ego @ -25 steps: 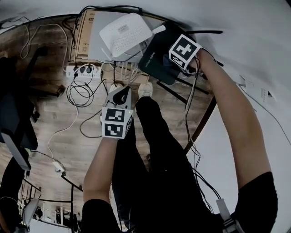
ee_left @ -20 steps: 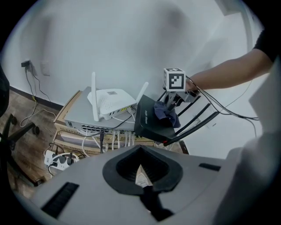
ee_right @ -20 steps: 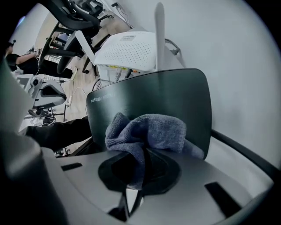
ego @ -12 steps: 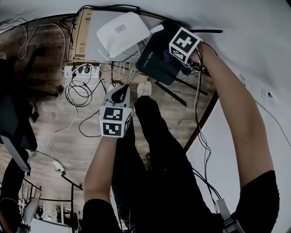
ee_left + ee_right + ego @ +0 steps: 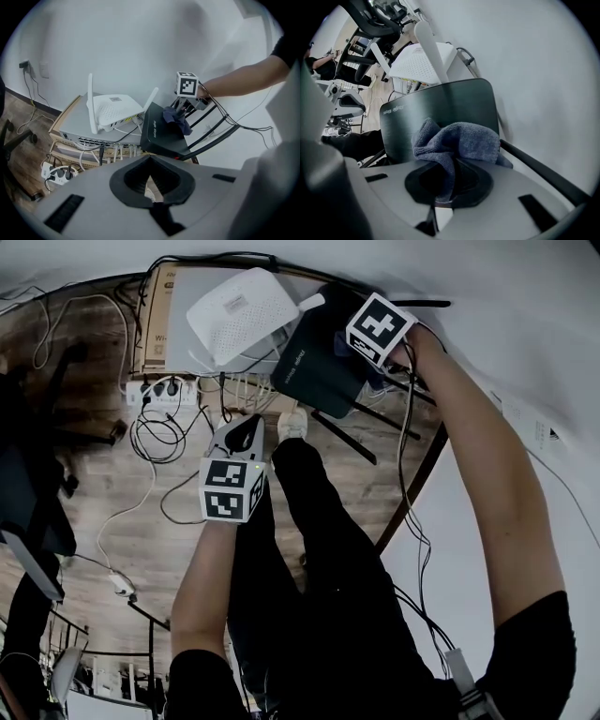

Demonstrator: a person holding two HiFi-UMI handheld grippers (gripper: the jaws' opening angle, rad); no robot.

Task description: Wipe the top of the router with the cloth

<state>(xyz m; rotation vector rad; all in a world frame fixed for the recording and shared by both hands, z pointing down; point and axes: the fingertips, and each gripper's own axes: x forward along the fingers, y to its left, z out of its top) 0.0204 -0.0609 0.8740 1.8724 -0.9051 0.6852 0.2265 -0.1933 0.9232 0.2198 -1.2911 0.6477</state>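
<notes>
Gripping the blue cloth [image 5: 459,138], right tongs [image 5: 440,187] are resting it on top of the black router [image 5: 440,105]; bare top is stretching ahead toward its logo edge. Left tongs [image 5: 150,185] are hanging closed, empty, well short of the router.

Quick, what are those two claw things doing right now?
Left gripper: closed, holding nothing.
Right gripper: closed on the cloth.

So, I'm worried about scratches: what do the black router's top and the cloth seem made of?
Black router: likely hard plastic, a smooth dark semi-gloss shell with soft reflections. Cloth: soft blue-grey fabric, perhaps microfibre, by its fuzzy texture and limp folds.
</notes>
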